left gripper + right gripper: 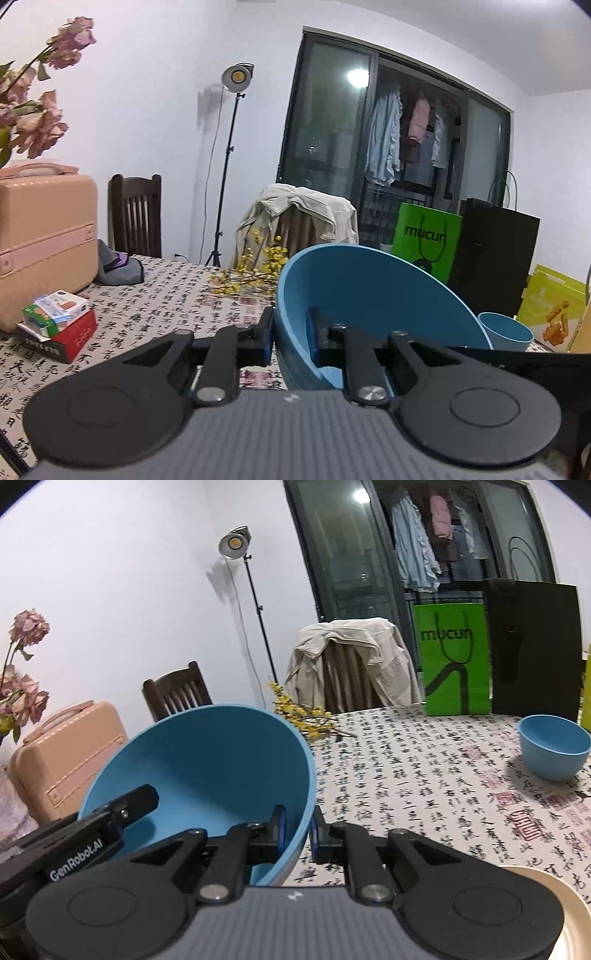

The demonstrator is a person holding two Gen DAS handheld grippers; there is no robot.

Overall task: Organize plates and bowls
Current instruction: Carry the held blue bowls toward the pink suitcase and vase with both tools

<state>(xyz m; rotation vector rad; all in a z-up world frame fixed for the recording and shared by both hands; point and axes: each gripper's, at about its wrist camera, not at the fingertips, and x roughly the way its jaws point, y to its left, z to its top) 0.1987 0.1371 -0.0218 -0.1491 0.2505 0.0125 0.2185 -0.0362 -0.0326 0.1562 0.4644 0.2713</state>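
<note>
A large blue bowl (pixel 369 291) is held tilted above the table, with both grippers on its rim. My left gripper (pixel 291 332) is shut on the bowl's left wall, one finger inside and one outside. My right gripper (pixel 298 830) is shut on the right wall of the same large blue bowl (pixel 207 757). The right wrist view also shows the left gripper (pixel 122 812) on the opposite rim. A small blue bowl (pixel 554 753) stands upright on the table at the right, seen as the small blue bowl (pixel 506 332) behind the large one. The edge of a cream plate (pixel 554 904) shows at the lower right.
The table wears a calligraphy-print cloth (pixel 424 775). A pink suitcase (pixel 44 240) and small boxes (pixel 59 325) sit at the left. Yellow flowers (pixel 255 273), a green paper bag (pixel 456 661) and a black bag (pixel 535 646) stand along the far edge, with chairs behind.
</note>
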